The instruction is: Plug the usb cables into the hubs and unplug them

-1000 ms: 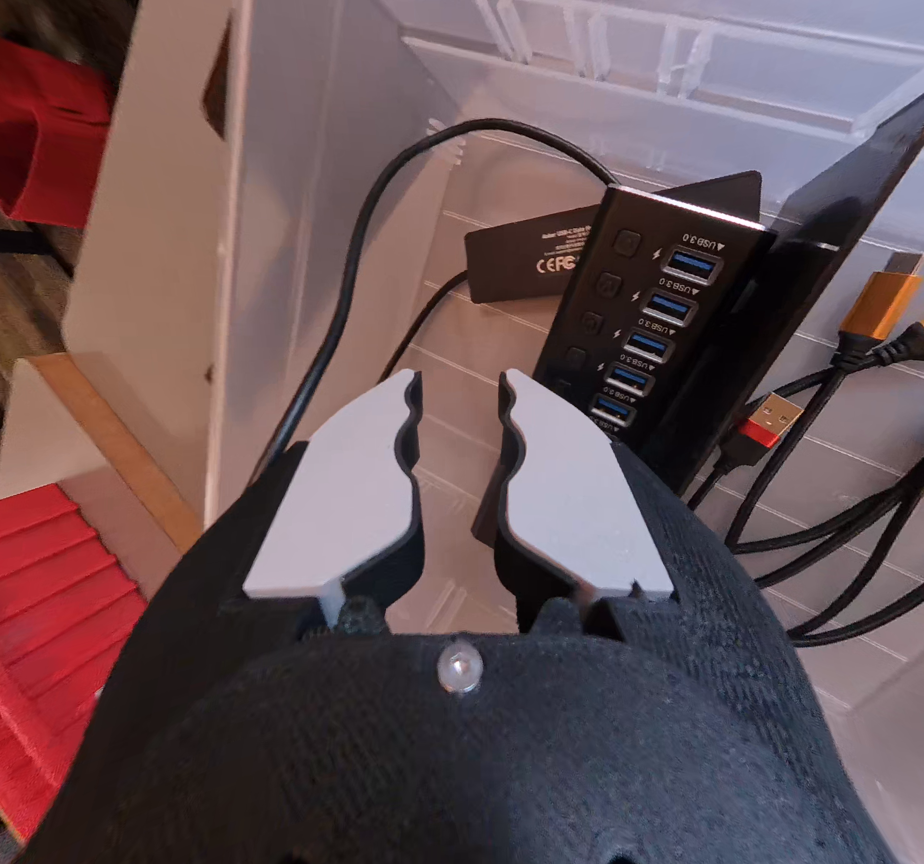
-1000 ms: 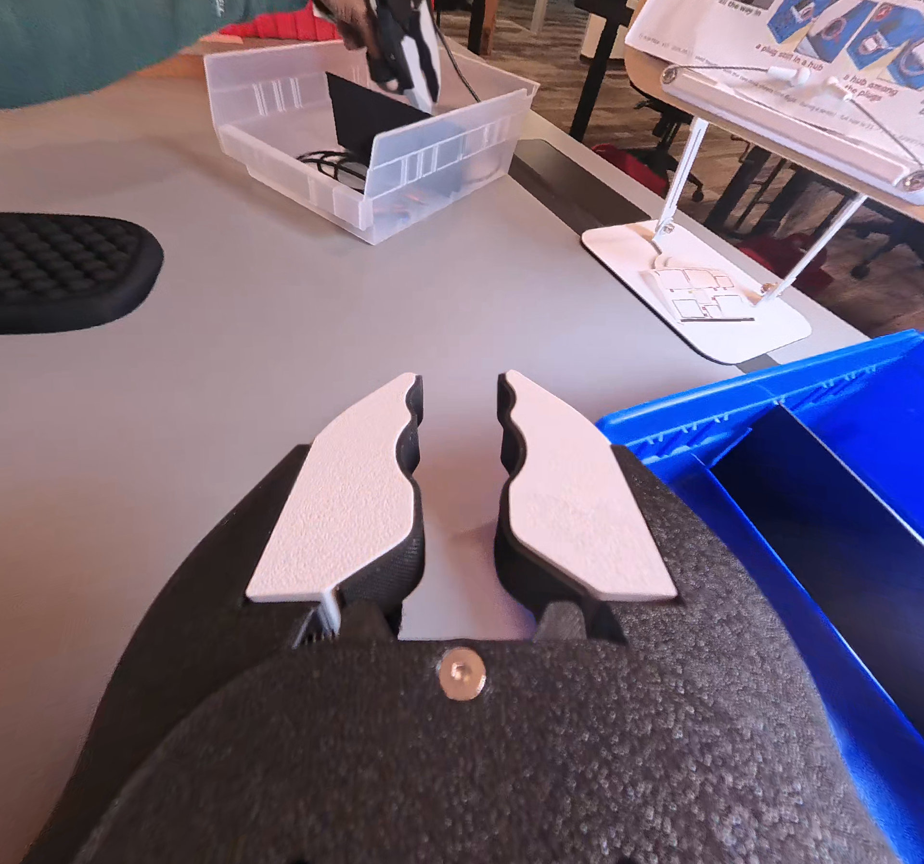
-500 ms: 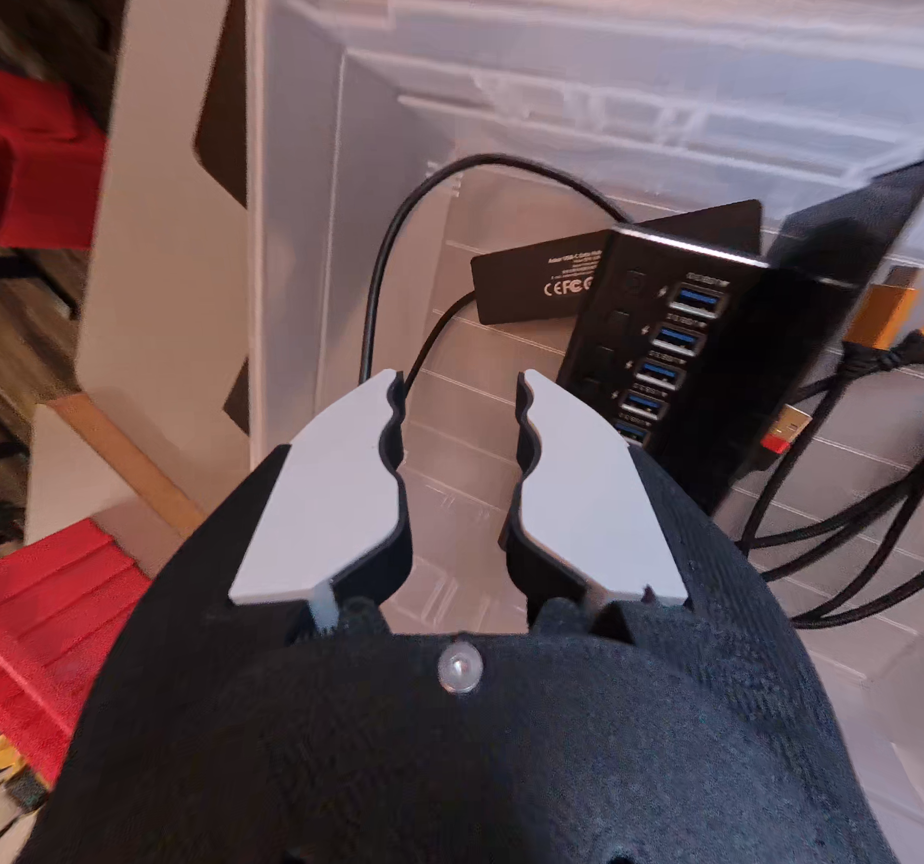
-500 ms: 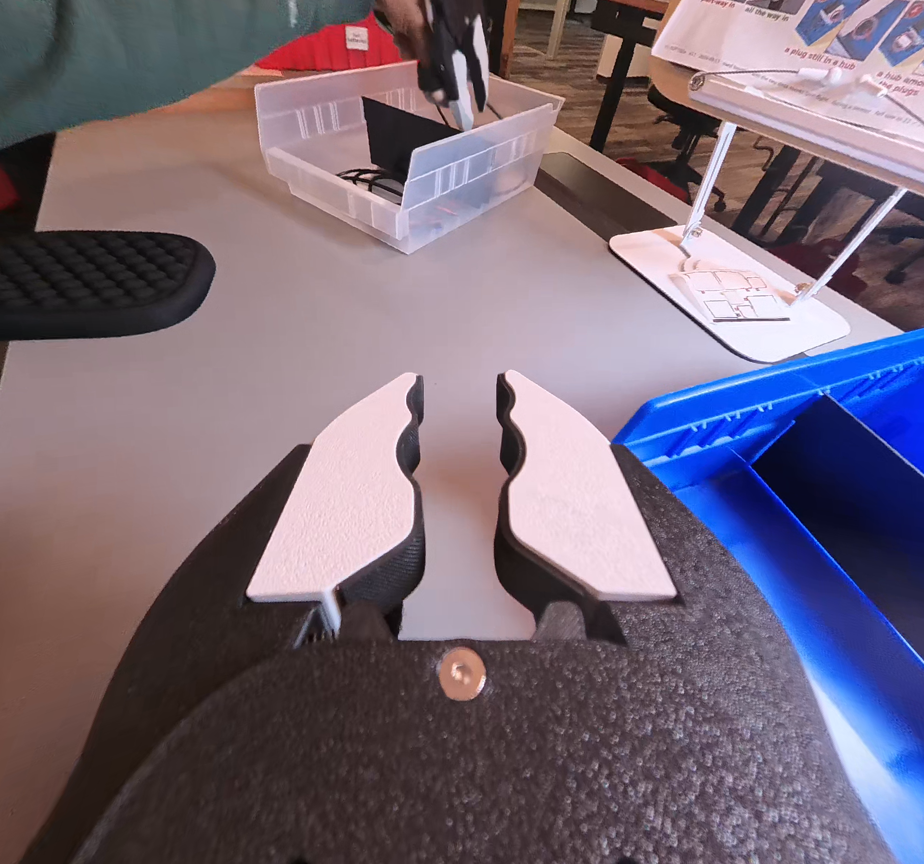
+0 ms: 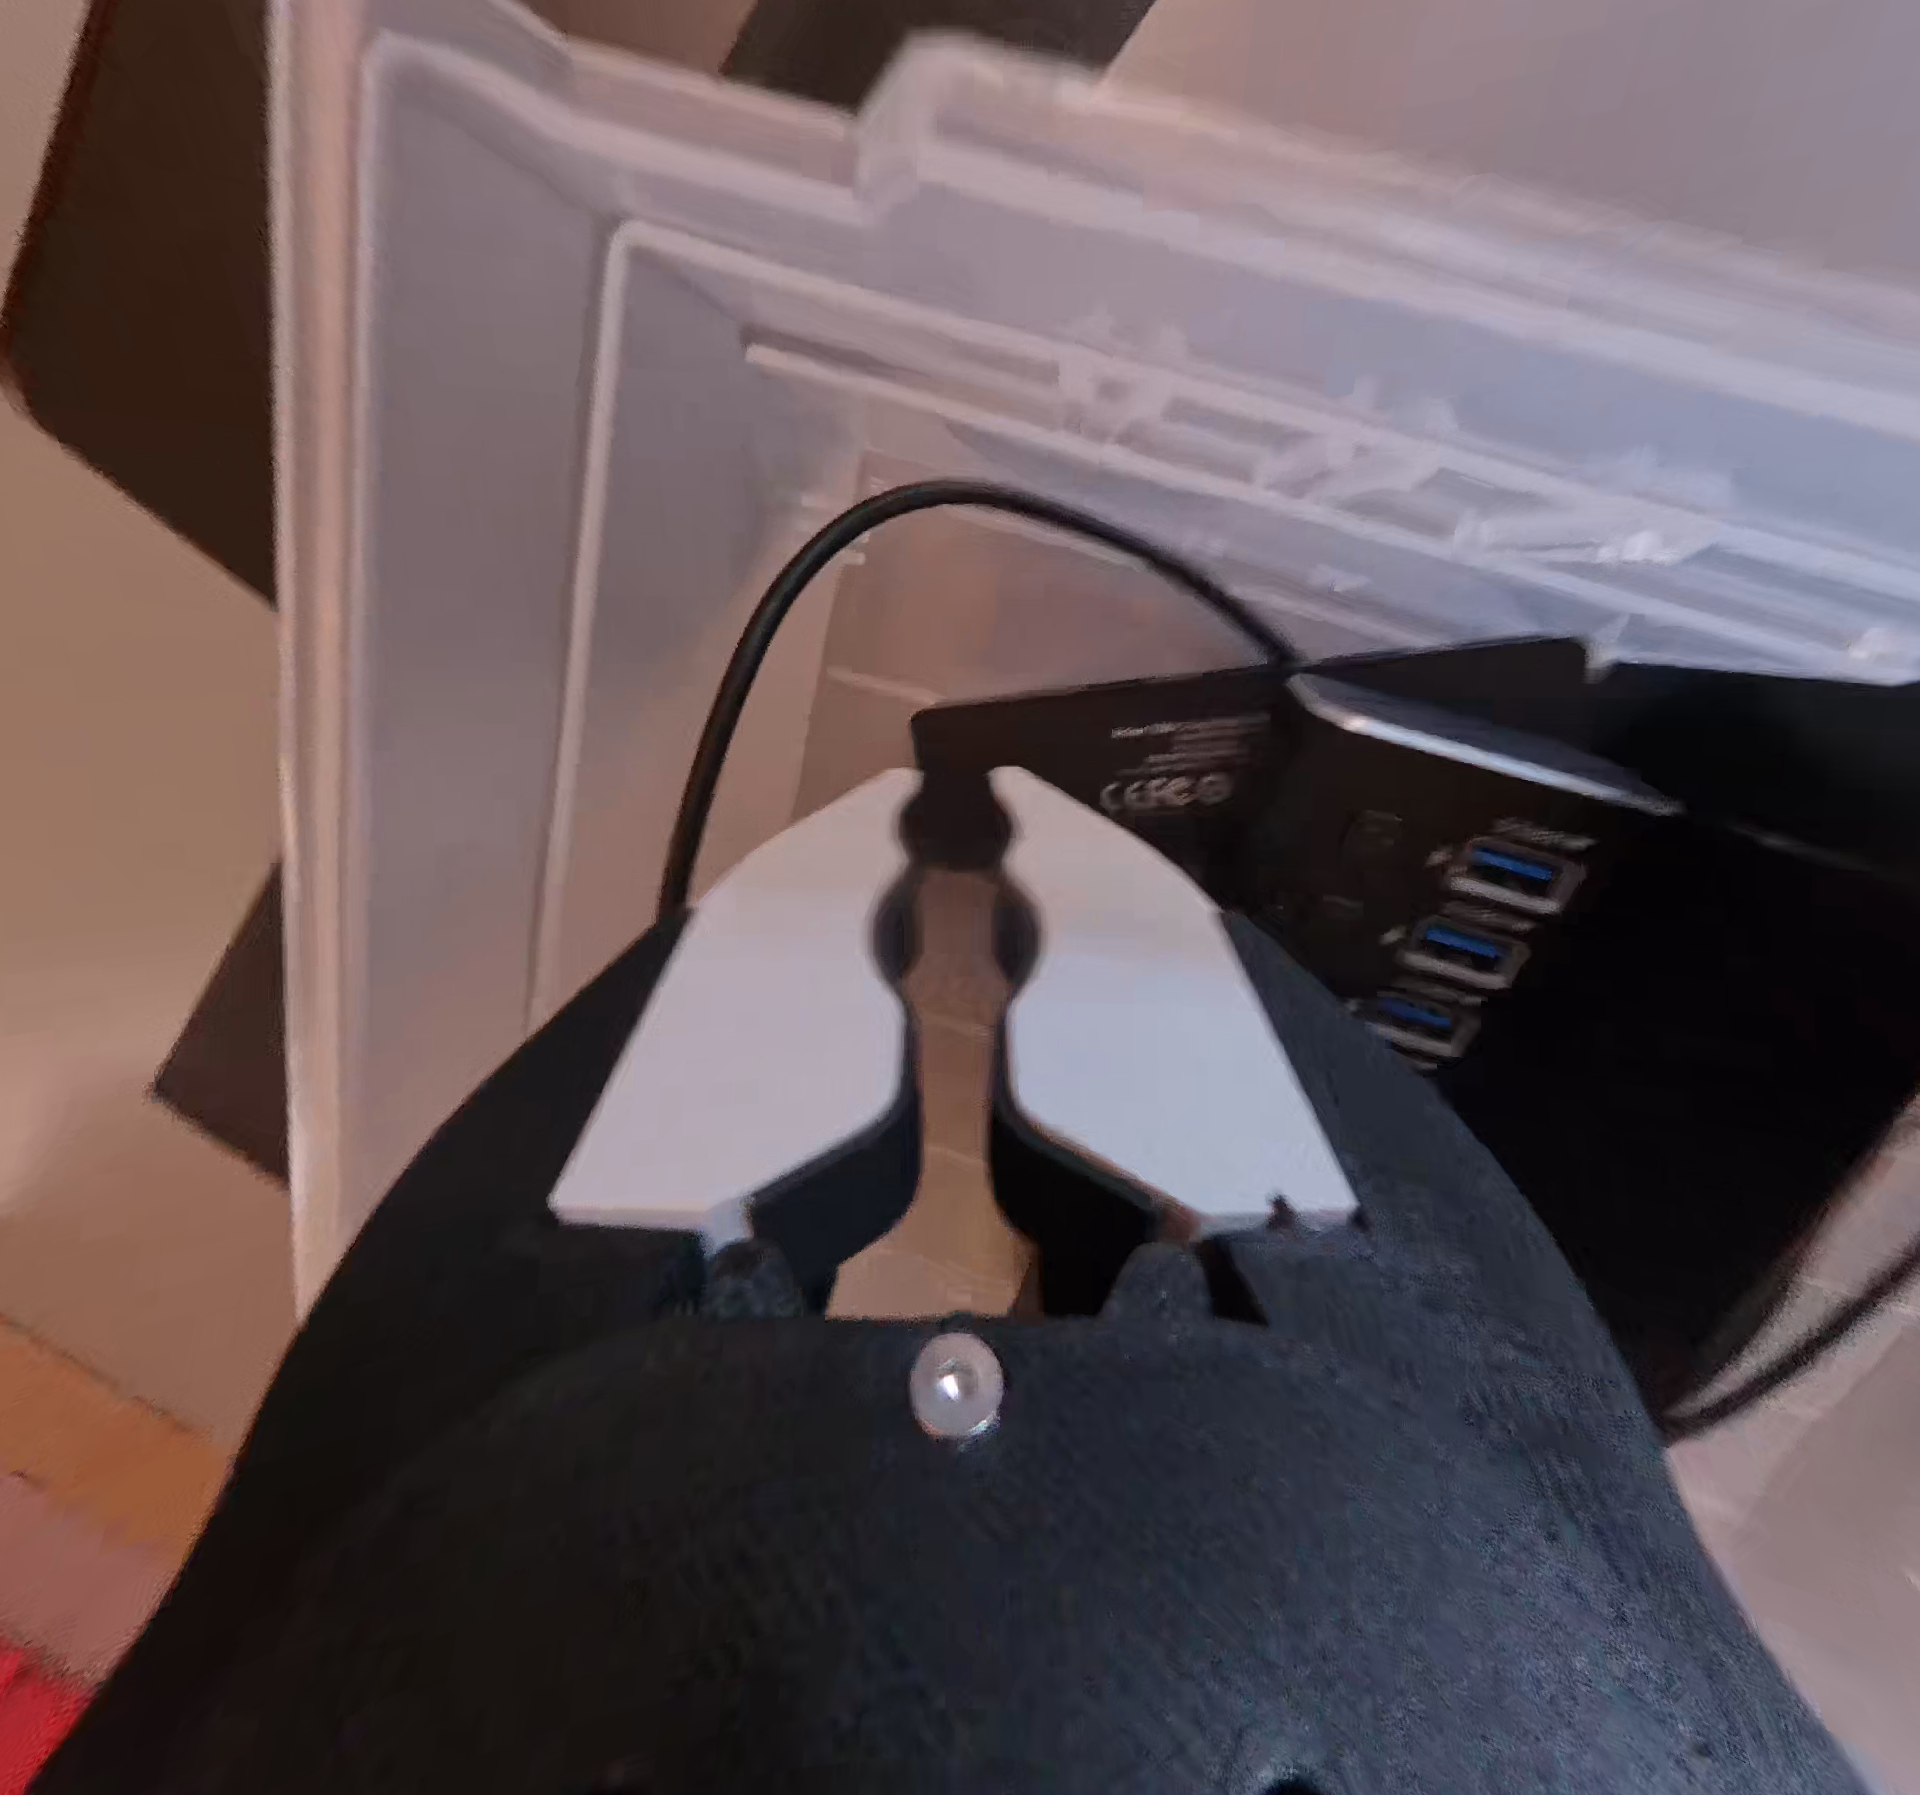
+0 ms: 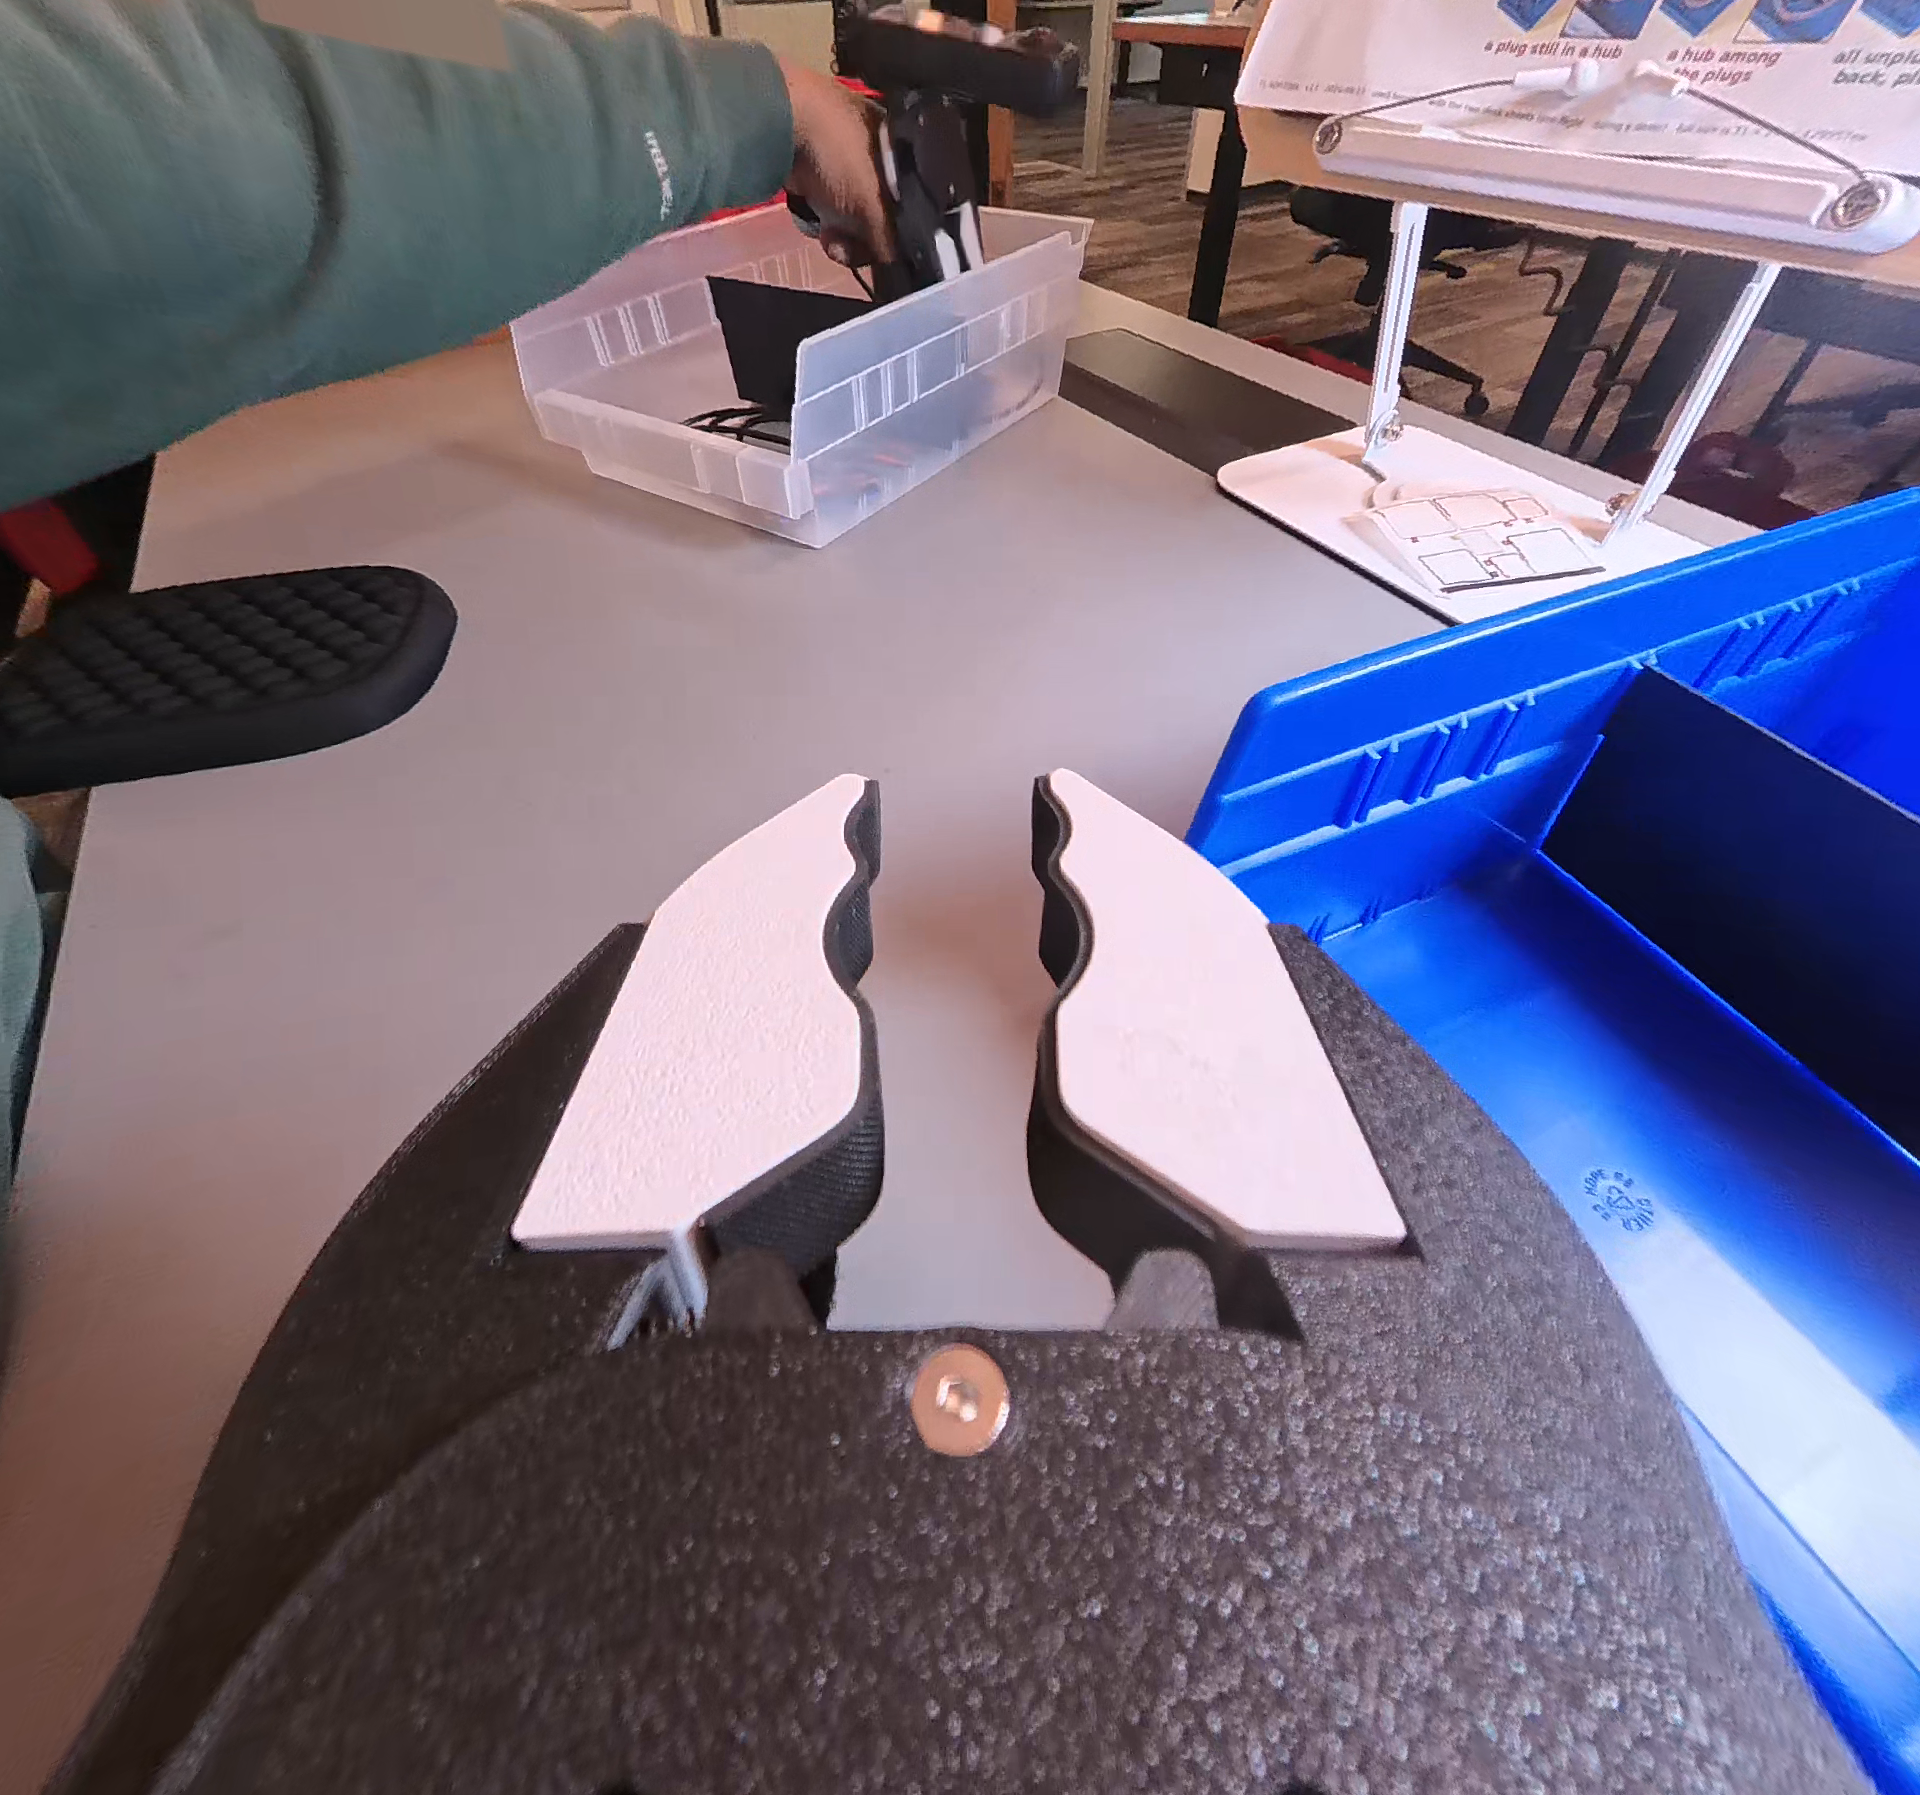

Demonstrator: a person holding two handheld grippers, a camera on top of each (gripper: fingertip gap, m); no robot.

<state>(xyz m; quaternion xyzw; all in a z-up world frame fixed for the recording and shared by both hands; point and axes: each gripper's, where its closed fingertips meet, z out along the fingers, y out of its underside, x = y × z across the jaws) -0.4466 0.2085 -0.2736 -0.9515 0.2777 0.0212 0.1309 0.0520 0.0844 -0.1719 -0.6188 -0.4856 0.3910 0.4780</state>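
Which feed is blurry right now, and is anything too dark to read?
Left wrist view: motion-smeared throughout; the clear bin wall and the left hand-held gripper look soft, and the black hub merges into shadow beyond its blue ports. Right wrist view: mostly sharp and evenly lit; only the sleeve blurs, with wide-angle bending at the edges.

Hub [image 5: 1475,924] lower ports behind left tool [image 5: 951,810]
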